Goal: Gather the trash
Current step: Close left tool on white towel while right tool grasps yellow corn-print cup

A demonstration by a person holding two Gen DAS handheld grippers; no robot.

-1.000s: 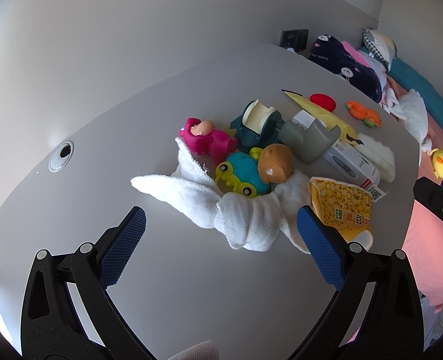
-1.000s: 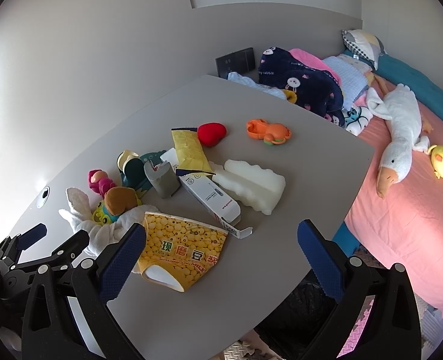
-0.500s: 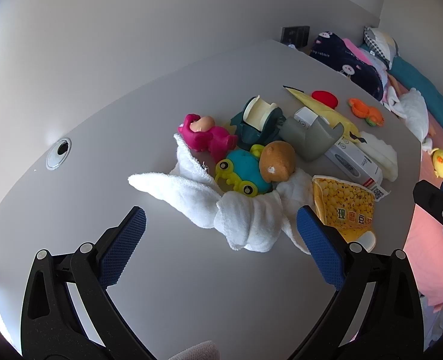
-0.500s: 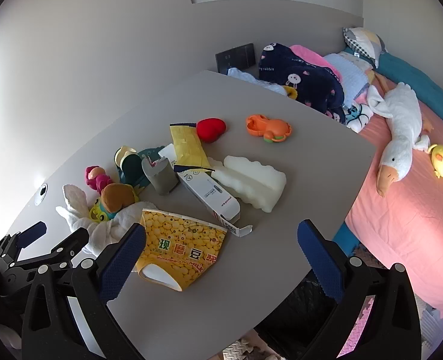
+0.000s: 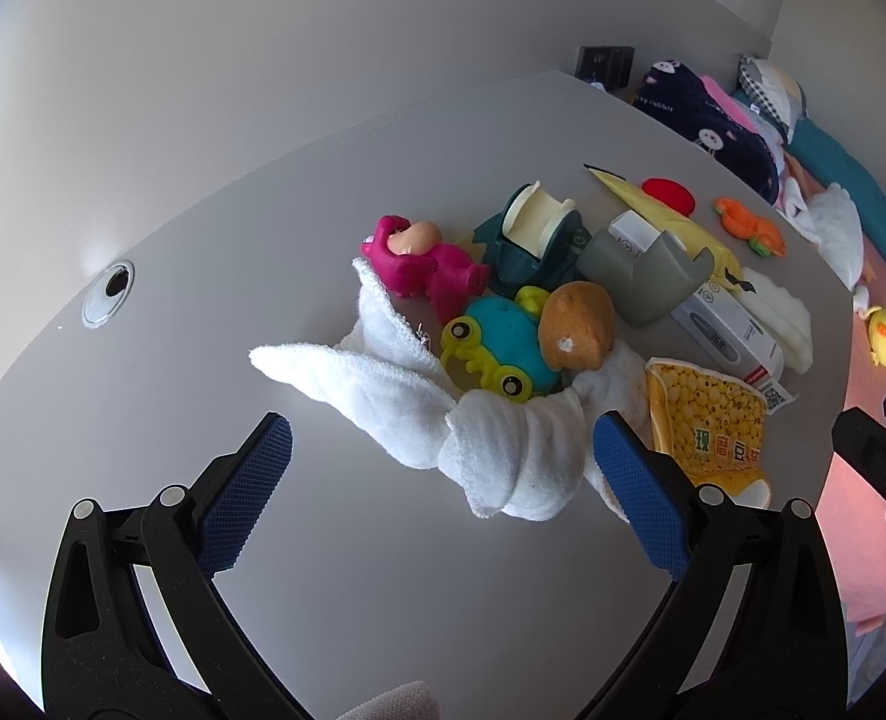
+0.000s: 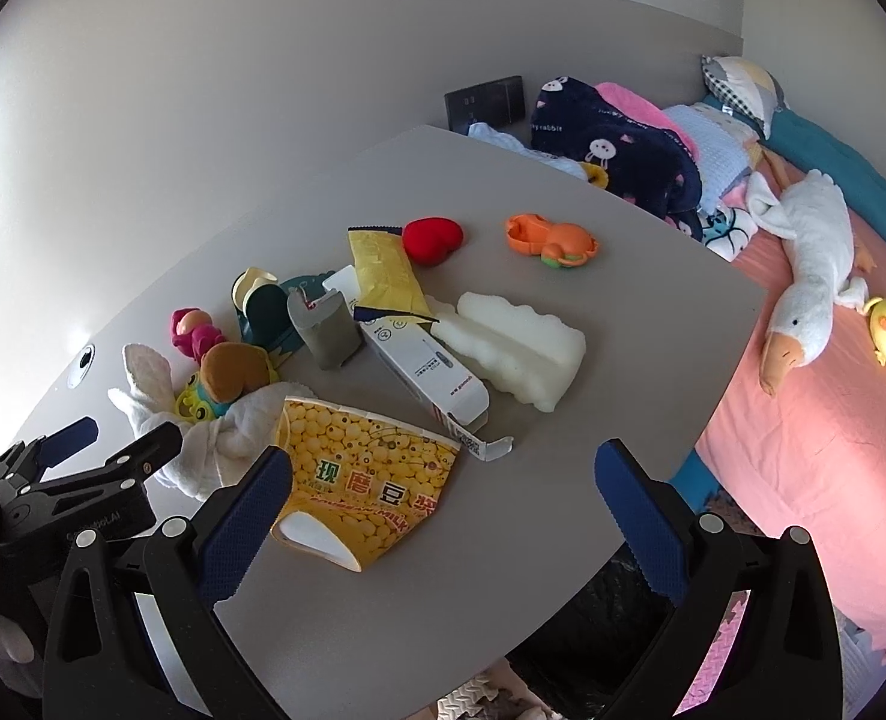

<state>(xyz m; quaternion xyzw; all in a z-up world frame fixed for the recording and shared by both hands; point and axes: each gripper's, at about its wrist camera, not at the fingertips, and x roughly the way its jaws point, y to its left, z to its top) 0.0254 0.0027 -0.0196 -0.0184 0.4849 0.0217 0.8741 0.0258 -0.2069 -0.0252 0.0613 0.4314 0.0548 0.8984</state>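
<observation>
Lying between right claw [image 6: 443, 498] tips, yellow flattened cup [image 6: 362, 483], jaws wide

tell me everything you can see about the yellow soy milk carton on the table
The yellow carton looks like printed cardboard, covered in a pattern of yellow beans with green and red characters across it. It is flattened and lies on its side on the grey table, its open end showing a white inside. It sits at the near end of the clutter; the white towel touches one edge and the flap of the white box reaches another. Neither gripper touches it.
</observation>
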